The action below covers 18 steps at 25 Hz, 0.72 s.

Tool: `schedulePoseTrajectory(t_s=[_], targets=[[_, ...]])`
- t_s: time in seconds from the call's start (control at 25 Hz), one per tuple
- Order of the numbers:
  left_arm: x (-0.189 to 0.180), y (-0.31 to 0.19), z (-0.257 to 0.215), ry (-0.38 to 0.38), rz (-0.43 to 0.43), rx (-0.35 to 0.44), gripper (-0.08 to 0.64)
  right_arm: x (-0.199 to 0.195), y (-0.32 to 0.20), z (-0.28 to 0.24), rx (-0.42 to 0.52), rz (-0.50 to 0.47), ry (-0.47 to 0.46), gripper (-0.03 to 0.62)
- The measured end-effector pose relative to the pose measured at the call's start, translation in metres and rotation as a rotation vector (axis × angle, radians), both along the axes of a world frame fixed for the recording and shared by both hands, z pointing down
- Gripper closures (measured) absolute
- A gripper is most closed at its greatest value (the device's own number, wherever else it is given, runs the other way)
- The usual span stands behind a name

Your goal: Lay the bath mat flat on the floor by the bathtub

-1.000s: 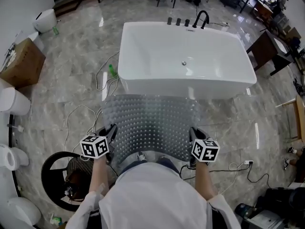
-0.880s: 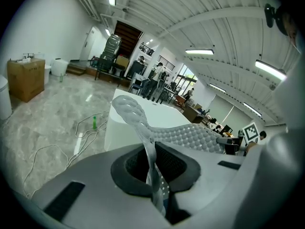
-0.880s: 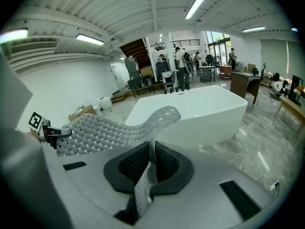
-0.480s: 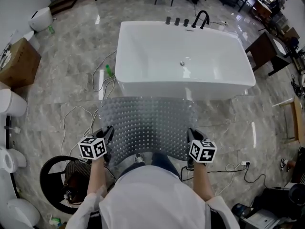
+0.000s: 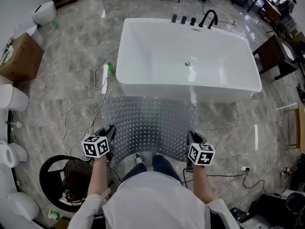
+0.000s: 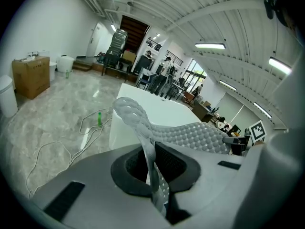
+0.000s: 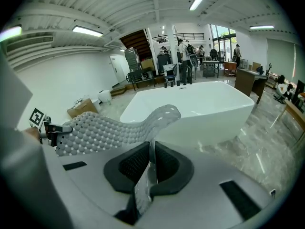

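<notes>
The bath mat (image 5: 147, 125), clear and covered with small bumps and holes, is spread in front of the bathtub (image 5: 188, 56). Its far edge is just beside the tub wall, and its near edge is lifted above the grey marble floor (image 5: 71, 80). The left gripper (image 5: 110, 133) holds the near left corner: its fingers (image 6: 174, 166) are pressed together on the thin edge of the mat. The right gripper (image 5: 192, 138) pinches the near right corner in the same way. Each gripper carries a cube with black and white square markers. A black tap (image 5: 209, 18) stands at the far rim of the tub. A green bottle (image 5: 111, 69) and white cables (image 5: 81, 113) lie on the floor to the left, and a cardboard box (image 5: 19, 56) stands farther left.
</notes>
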State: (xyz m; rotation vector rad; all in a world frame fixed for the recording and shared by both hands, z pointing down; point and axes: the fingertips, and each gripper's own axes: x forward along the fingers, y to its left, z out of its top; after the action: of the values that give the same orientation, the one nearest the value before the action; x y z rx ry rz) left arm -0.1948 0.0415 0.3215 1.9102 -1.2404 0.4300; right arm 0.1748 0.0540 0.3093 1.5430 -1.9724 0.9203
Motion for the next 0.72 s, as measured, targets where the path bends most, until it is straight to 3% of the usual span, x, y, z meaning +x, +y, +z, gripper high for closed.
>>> schedulePoseTrajectory(t_s=[0.28, 0.72], targets=[[0.008, -0.028, 0.015, -0.013, 0.019, -0.019, 0.517, 0.008, -0.025, 0.020, -0.023, -0.020, 0.045, 0.551], [0.010, -0.051, 0.065, -0.009, -0.047, -0.074, 0.517, 0.020, -0.065, 0.063, -0.044, -0.043, 0.086, 0.551]])
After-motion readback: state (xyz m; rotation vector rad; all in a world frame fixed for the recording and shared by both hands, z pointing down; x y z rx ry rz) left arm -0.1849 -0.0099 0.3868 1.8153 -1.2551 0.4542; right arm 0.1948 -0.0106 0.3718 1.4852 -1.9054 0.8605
